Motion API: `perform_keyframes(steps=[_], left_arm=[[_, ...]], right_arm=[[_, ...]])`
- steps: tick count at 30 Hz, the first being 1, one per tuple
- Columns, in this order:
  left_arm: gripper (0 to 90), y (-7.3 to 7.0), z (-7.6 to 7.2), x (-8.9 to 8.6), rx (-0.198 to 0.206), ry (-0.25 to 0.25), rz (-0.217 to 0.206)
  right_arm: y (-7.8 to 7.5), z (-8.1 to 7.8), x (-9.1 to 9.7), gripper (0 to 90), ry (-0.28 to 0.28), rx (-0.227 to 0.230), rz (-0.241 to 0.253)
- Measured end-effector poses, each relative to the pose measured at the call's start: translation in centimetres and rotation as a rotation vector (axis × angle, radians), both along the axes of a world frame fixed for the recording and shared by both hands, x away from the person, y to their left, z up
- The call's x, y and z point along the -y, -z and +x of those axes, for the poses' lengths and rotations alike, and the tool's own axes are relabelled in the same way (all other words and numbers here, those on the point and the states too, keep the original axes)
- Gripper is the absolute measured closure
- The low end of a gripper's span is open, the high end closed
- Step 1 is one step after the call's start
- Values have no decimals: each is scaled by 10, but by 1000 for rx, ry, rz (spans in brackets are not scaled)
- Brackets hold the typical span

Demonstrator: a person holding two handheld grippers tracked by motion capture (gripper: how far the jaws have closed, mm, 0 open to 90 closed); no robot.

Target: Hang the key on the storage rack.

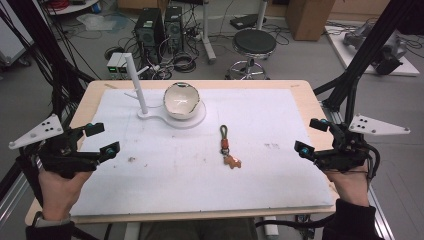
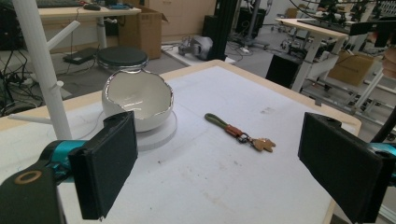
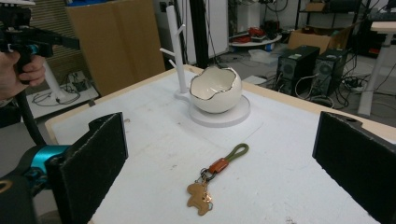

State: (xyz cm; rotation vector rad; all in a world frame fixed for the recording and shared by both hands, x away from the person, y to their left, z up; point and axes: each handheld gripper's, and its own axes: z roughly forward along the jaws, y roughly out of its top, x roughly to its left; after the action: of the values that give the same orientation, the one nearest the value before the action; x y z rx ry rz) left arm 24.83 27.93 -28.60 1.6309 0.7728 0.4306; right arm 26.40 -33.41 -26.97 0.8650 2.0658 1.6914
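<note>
Keychain point(image 1: 229, 148) mid-table, between both grippers, well apart | jaws: both spread, empty

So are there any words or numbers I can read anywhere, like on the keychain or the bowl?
No readable text anywhere.
Keychain: no words or numbers show on its loop or charm.
Bowl: plain white, no writing.
White stand: plain.
Left gripper and right gripper: no labels legible.
Computer towers and cardboard boxes behind the table: any marks are too small or blurred to read.
</note>
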Motion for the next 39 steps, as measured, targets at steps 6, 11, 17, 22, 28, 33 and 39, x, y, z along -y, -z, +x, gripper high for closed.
perform_keyframes(steps=[6, 11, 17, 22, 28, 33, 39], left_arm=[[121, 1, 1, 1, -10, -5, 3], [111, 2, 2, 0, -18, -1, -6], [93, 1, 2, 0, -20, -6, -5], [90, 2, 2, 1, -23, -3, 6], [63, 1, 0, 4, -21, -10, 15], [58, 1, -1, 4, -21, -10, 17], [58, 2, -2, 2, -27, -10, 21]], right_arm=[[1, 1, 0, 22, 1, -5, -2], [1, 1, 2, 22, 6, -9, 3], [-3, 11, -11, 22, -13, -17, -18], [-1, 30, -28, 21, -51, -37, -33], [0, 63, -50, 22, -30, -76, -67], [0, 85, -74, 22, -42, -90, -102], [2, 112, -104, 22, -61, -111, -147]])
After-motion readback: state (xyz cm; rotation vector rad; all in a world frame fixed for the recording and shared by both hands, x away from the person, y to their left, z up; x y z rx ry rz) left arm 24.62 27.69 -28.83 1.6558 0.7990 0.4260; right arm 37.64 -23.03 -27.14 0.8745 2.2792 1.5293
